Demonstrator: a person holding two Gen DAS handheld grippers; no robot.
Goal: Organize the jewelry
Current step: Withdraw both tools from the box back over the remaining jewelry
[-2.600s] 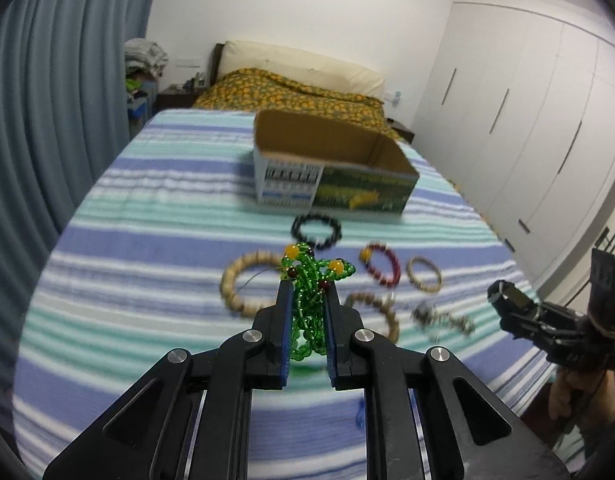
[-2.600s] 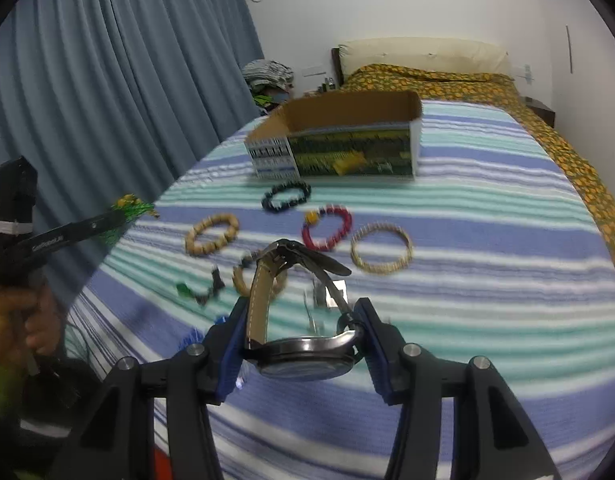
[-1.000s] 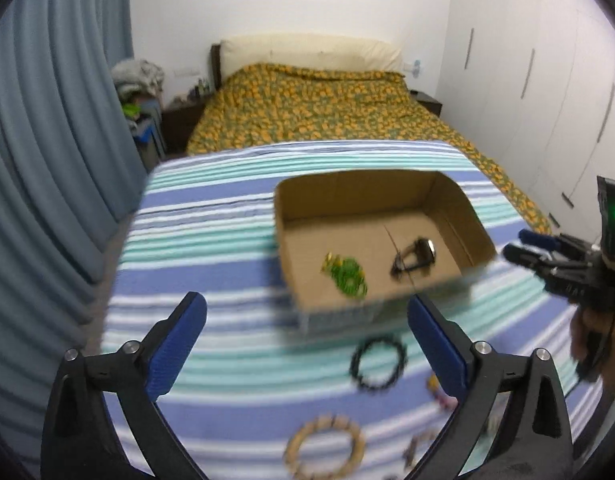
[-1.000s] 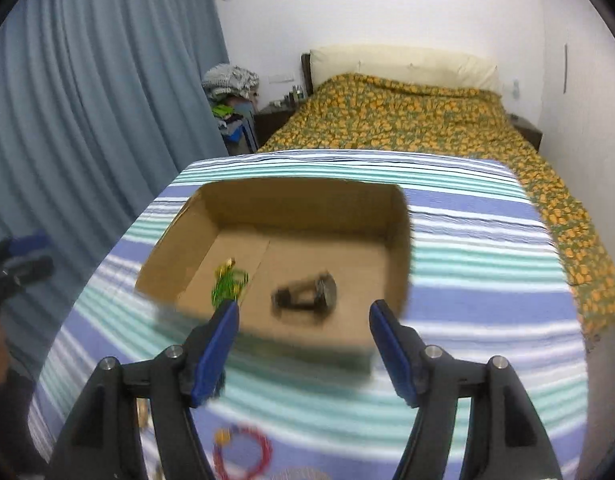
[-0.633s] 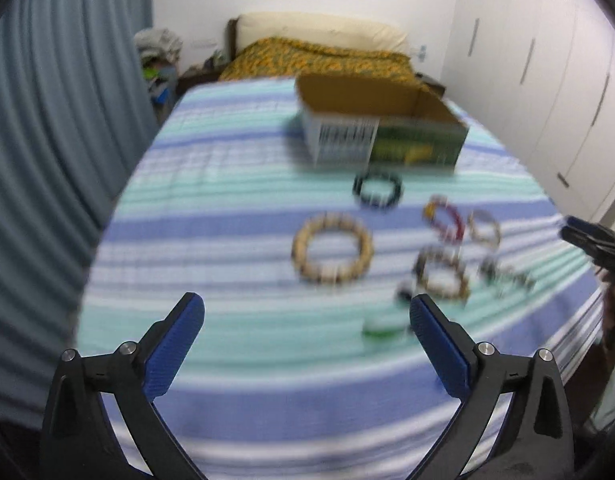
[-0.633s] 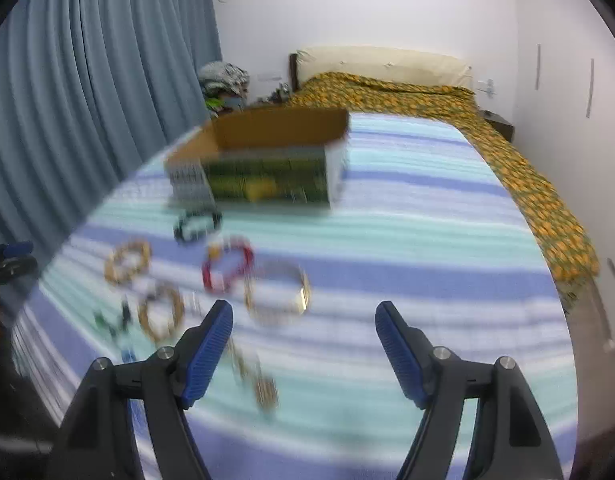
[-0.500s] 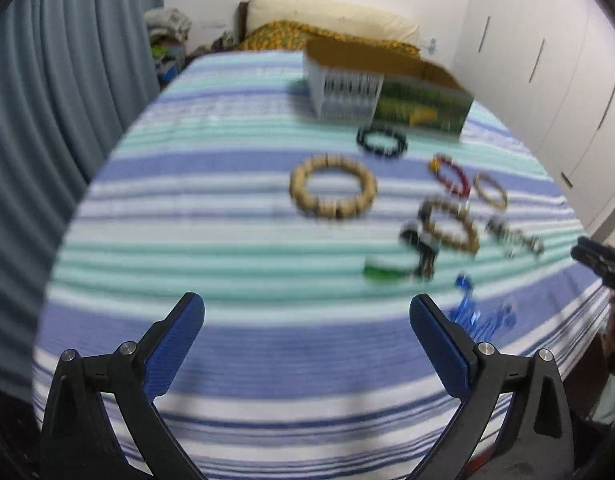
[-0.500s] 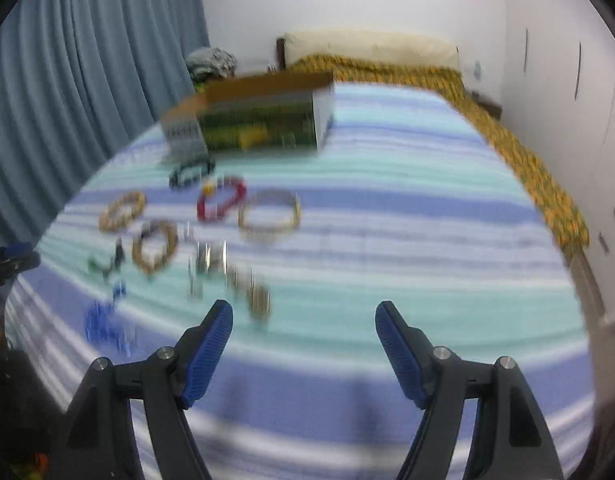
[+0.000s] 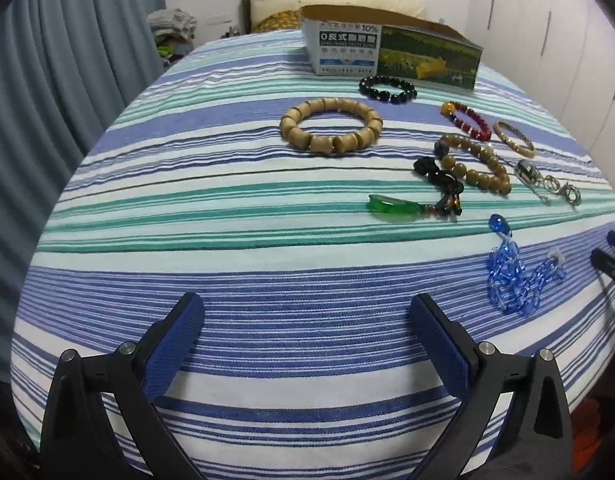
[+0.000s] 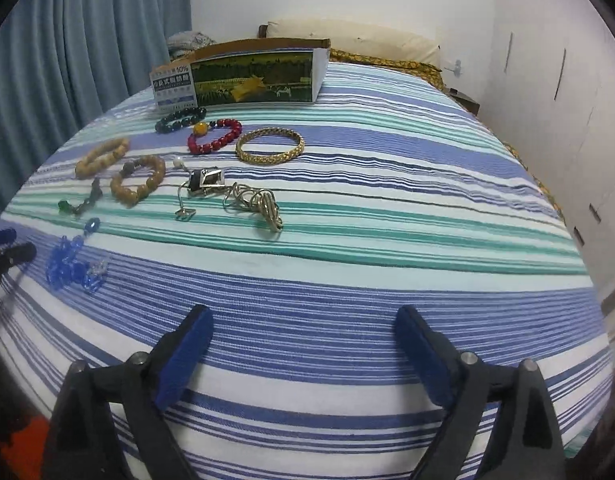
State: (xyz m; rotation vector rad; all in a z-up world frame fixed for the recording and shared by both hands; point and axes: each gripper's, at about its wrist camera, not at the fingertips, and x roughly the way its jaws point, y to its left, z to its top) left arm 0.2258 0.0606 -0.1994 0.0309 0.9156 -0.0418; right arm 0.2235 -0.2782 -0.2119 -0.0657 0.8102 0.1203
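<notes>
On the striped cloth [image 9: 235, 184] lie a wooden bracelet [image 9: 331, 126], a black bead bracelet [image 9: 387, 89], a red one [image 9: 465, 120], a gold bangle [image 10: 270, 145], a brown bead bracelet [image 9: 473, 164], a green pendant [image 9: 391, 205], a silver chain [image 10: 251, 200] and a blue crystal necklace [image 9: 515, 276]. Behind them stands the cardboard box [image 9: 391, 54]; its inside is hidden. My left gripper [image 9: 307, 316] is open over bare cloth, left of the blue necklace. My right gripper [image 10: 303, 324] hovers near the front edge, jaws opening with nothing between them.
Blue curtains [image 9: 59, 80] hang on the left and white wardrobe doors [image 10: 555, 92] stand on the right. A bed with a pillow [image 10: 347, 36] lies beyond the box. The cloth drops away at the front edge [image 10: 347, 432].
Both grippers, once shut on green beads and a watch, left them in the box. They have drawn back and down to the near edge, and the right jaws have spread wider.
</notes>
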